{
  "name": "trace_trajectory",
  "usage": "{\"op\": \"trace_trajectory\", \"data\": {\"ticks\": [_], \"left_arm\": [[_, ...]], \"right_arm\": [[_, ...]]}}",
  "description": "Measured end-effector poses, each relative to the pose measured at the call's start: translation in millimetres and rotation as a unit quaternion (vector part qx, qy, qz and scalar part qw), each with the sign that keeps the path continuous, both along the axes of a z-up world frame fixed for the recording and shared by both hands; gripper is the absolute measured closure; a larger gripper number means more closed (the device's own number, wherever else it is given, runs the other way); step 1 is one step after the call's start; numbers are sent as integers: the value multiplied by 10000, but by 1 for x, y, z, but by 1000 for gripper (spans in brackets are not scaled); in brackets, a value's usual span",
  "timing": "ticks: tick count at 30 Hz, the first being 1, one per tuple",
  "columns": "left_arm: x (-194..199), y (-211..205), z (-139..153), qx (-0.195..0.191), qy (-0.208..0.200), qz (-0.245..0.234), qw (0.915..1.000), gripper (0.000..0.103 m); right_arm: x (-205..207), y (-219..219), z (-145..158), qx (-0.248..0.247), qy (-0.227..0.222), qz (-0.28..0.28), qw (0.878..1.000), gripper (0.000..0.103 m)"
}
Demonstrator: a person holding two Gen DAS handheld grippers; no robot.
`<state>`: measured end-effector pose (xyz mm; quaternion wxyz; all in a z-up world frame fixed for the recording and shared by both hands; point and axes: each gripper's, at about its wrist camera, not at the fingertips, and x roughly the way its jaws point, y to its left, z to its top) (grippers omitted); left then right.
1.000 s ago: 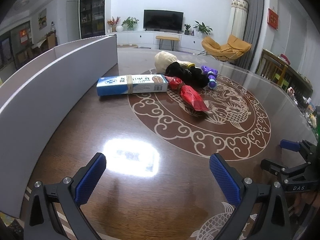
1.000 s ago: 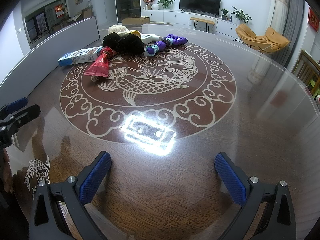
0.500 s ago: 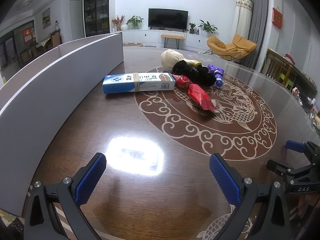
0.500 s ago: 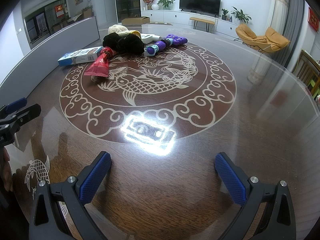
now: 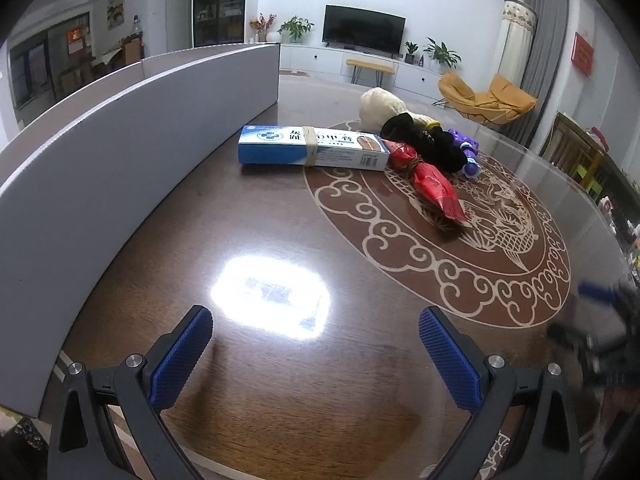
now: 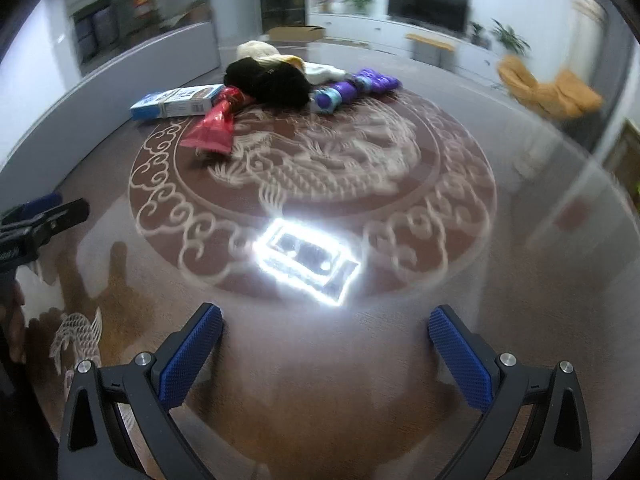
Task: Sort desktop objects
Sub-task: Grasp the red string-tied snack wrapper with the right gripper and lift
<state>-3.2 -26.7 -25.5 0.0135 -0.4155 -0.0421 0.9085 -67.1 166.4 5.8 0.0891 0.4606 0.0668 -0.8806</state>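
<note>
A blue and white carton (image 5: 312, 152) (image 6: 178, 102) with a rubber band lies on the round wooden table (image 5: 280, 248). Beside it are a red wrapped packet (image 5: 434, 186) (image 6: 214, 126), a black cloth bundle (image 5: 424, 144) (image 6: 268, 80), a cream plush (image 5: 380, 106) (image 6: 256, 50) and a purple toy (image 5: 468, 156) (image 6: 352, 88). My left gripper (image 5: 316, 344) is open over bare table, well short of the carton. My right gripper (image 6: 326, 346) is also open and holds nothing, far from the pile. Each gripper shows blurred at the other view's edge.
A long grey partition board (image 5: 120, 152) curves along the table's left side. A bright lamp reflection (image 5: 272, 296) lies on the glossy top. Behind the table are a TV (image 5: 364, 34) and an orange chair (image 5: 484, 98). A hand (image 6: 12, 332) shows at the left edge.
My left gripper has drifted forward and left, bringing the carton closer. My right gripper has just started moving toward the pile; its view is now blurred. Both stay open.
</note>
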Motion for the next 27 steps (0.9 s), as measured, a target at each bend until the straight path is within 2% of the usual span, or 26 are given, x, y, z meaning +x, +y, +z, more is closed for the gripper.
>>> {"op": "trace_trajectory", "data": {"ticks": [1, 4, 5, 8, 12, 13, 15, 17, 18, 20, 23, 27], "left_arm": [[0, 0, 0, 4, -3, -5, 10000, 0], [-2, 0, -2, 49, -45, -20, 10000, 0], [-3, -1, -2, 68, -59, -23, 10000, 0], [-4, -3, -3, 141, -81, -14, 9999, 0], [-4, -5, -3, 243, -76, -26, 9997, 0], [-4, -5, -3, 256, -73, -36, 9996, 0], [-4, -5, -3, 260, -66, -53, 9996, 0], [-5, -4, -3, 243, -67, -68, 9997, 0], [-5, -3, -3, 233, -72, -79, 9997, 0], [-6, -2, -3, 211, -86, -106, 9997, 0], [-6, 0, -4, 173, -85, -127, 9997, 0], [-6, 0, -4, 187, -114, -130, 9997, 0]], "right_arm": [[-11, -3, 4, 39, 107, 88, 9999, 0], [-55, -16, 22, -268, 255, 247, 9990, 0], [-78, -25, 28, -621, 190, 280, 9975, 0], [-121, -56, 28, -1128, -189, 378, 9927, 1], [-165, -108, 10, -757, -420, 452, 9952, 8], [-173, -119, 1, -561, -487, 415, 9964, 15], [-173, -129, -1, -284, -297, 477, 9980, 29], [-167, -135, 1, -99, -122, 619, 9980, 66], [-162, -136, 3, -112, -75, 697, 9975, 75], [-153, -135, 3, -31, -38, 698, 9976, 81], [-133, -129, 5, 86, 65, 772, 9970, 82], [-86, -105, 4, 198, 173, 744, 9969, 82]]}}
